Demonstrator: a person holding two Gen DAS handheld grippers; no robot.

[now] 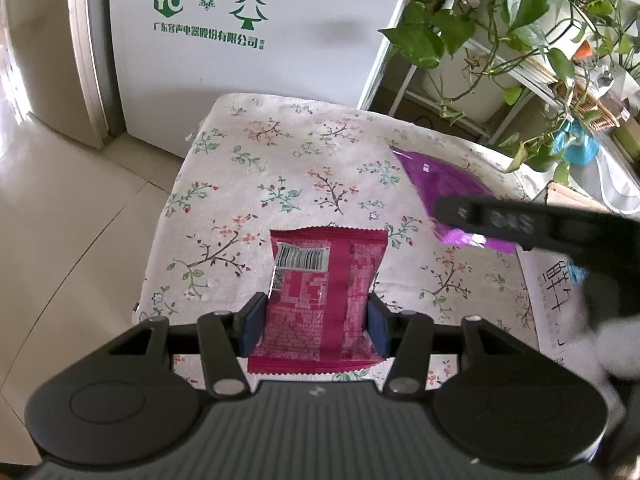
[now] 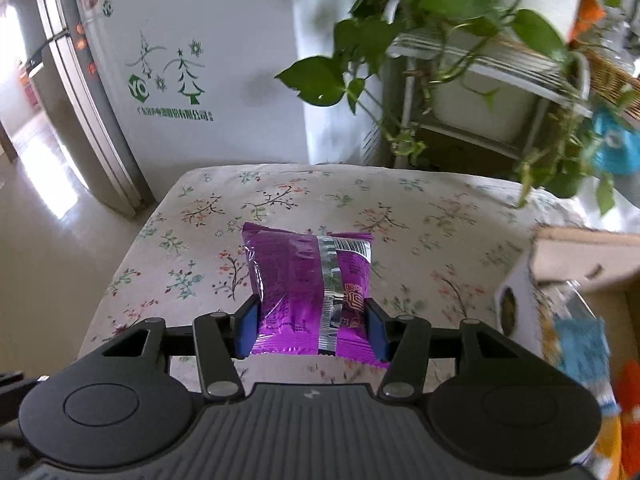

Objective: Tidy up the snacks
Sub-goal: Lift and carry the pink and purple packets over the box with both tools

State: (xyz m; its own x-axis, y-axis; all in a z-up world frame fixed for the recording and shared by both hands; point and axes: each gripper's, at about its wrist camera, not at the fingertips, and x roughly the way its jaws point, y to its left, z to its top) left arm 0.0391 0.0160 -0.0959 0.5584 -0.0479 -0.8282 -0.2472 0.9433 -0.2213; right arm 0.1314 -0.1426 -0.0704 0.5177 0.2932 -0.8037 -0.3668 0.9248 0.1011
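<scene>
A red snack packet (image 1: 320, 292) lies back side up between the blue pads of my left gripper (image 1: 316, 326), which is shut on its sides over the flowered tablecloth (image 1: 280, 168). A purple snack packet (image 2: 310, 292) sits between the pads of my right gripper (image 2: 312, 330), which is shut on it. The purple packet also shows in the left wrist view (image 1: 444, 180), with the right gripper's black finger (image 1: 500, 220) across it. Both packets look slightly lifted or resting on the cloth; I cannot tell which.
An open cardboard box (image 2: 580, 280) with colourful packets stands at the table's right edge. A white fridge (image 1: 248, 40) stands behind the table. A leafy plant on a white rack (image 1: 512, 28) hangs over the back right. Tiled floor (image 1: 60, 208) lies to the left.
</scene>
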